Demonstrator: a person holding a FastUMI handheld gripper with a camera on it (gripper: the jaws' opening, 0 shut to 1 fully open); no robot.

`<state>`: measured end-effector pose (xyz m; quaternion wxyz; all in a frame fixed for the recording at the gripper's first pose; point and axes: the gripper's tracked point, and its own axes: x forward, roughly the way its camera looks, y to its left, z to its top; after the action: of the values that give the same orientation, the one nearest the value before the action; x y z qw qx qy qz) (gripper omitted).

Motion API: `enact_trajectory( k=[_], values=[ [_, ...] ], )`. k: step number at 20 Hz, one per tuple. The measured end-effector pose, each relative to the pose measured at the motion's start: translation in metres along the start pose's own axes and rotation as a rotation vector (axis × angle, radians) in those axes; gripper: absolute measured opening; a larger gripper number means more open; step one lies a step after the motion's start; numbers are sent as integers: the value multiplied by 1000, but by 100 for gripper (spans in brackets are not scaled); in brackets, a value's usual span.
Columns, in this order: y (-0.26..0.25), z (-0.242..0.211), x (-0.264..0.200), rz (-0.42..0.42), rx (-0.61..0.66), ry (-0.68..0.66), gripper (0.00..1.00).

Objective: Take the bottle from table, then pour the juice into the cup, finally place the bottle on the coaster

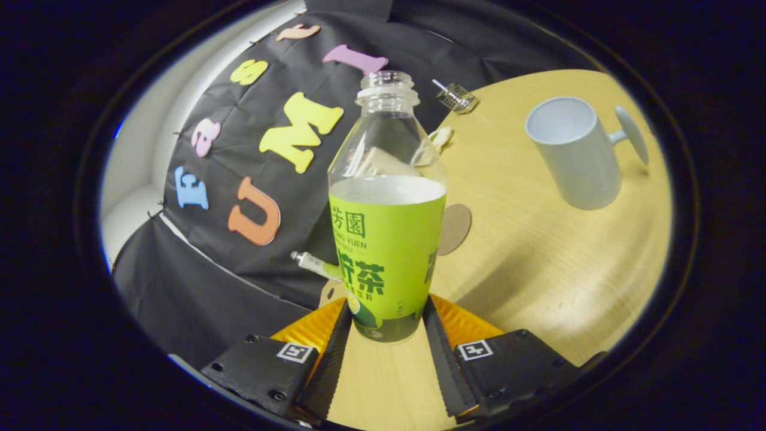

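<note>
We see the hand-held gripper (386, 323) clenched on the bottle (386, 239), one finger pressing each side of its lower part, just above the base. The bottle stands between the fingers, upright relative to them, while the table (538, 251) and the booth wall behind run at a slant across the view. The bottle has no cap; its open mouth is at the top, the clear neck and shoulder below it, and a green label wraps the body. Pale liquid fills it to about the top edge of the label.

The wooden table shows beneath the bottle's base, between the fingers; we cannot tell whether the base touches it or hangs just above it.

The coaster (455, 229), a flat brown disc, lies on the table just behind the bottle, partly hidden by it. The cup (574, 152), pale grey with a handle on its far side, stands well apart from the bottle, beyond the fingers and to their right, its open mouth turned towards us; we cannot see any liquid inside it.

A small metal wire thing (456, 97) sits at the table's far edge, near the wall. A thin tube (314, 264) pokes out from behind the bottle's left side, by the black cloth.
</note>
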<state>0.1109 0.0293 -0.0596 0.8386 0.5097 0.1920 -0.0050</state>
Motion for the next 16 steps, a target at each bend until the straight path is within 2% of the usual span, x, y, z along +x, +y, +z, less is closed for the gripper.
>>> enact_trajectory(
  k=[5, 9, 16],
  values=[
    [-4, 13, -4, 26, 172, -21, 73],
    [16, 31, -2, 129, 329, -61, 73],
    [27, 34, -5, 189, 500, -48, 73]
  ],
)
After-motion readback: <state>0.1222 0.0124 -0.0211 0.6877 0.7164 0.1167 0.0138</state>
